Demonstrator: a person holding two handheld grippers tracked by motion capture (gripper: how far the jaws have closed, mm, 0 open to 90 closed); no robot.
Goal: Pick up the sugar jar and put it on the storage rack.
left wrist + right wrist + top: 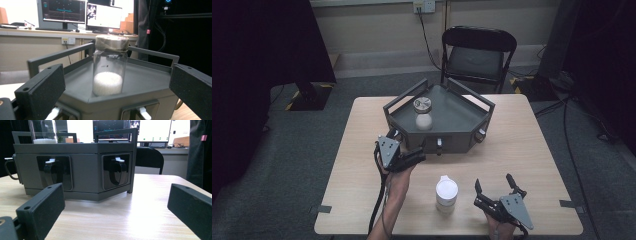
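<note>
Right hand-held gripper [495, 188] open near desk [532, 150] front edge, beside white cup [446, 192]; left hand-held gripper [409, 159] open, facing jar [109, 65] in tray [462, 117].

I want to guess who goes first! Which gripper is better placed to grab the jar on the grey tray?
Probably the left gripper. It sits open at the tray, aimed at the jar. The right gripper is farther back, nearer the white cup.
</note>
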